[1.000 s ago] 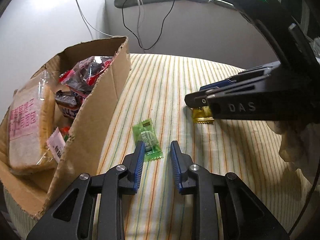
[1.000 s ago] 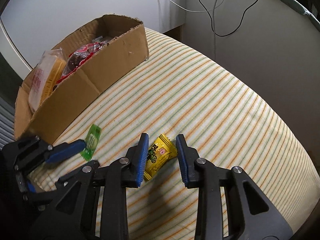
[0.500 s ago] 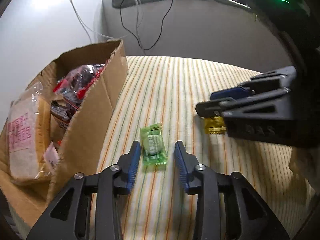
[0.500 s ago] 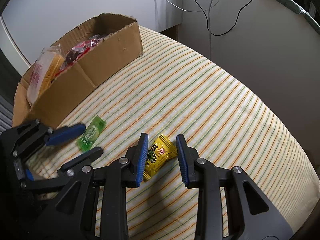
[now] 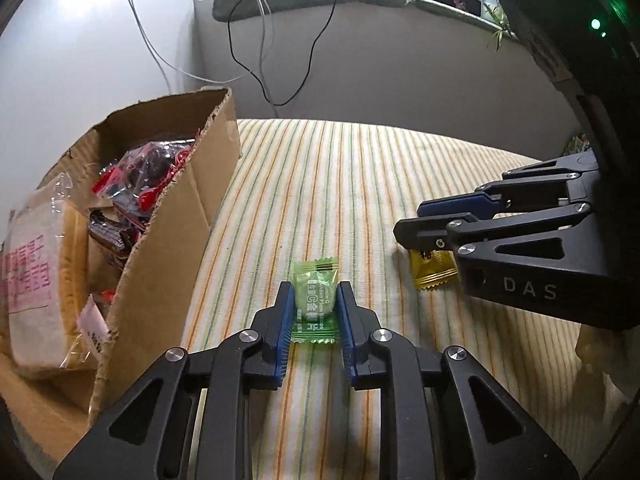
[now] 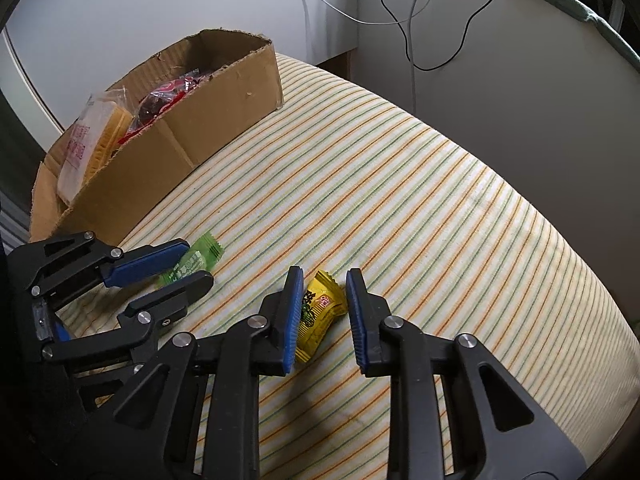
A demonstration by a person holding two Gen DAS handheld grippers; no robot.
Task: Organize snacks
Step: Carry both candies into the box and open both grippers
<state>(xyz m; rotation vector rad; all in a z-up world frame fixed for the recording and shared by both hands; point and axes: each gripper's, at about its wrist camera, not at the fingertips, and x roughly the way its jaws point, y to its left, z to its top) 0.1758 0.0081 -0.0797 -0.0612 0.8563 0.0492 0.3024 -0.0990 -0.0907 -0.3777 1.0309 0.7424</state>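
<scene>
Cardboard is the material of the open box [image 5: 176,216] in the left part of the left wrist view; it stands on the striped cloth [image 5: 360,184]. Inside the box are a clear bag of pale wafers [image 5: 36,276] with pink print and some red and dark wrapped snacks [image 5: 148,176].

The green candy [image 5: 313,306] lies on the cloth in the lower middle of that view, between the blue pads of the left gripper [image 5: 313,312]. The jaws have just been closing, and the pads now touch both sides of the wrapper.

In the right wrist view, the yellow candy [image 6: 320,312] lies in the lower middle, inside the right gripper [image 6: 323,300]. The left pad touches it; on the other side a narrow gap shows, so a firm hold I cannot confirm.
</scene>
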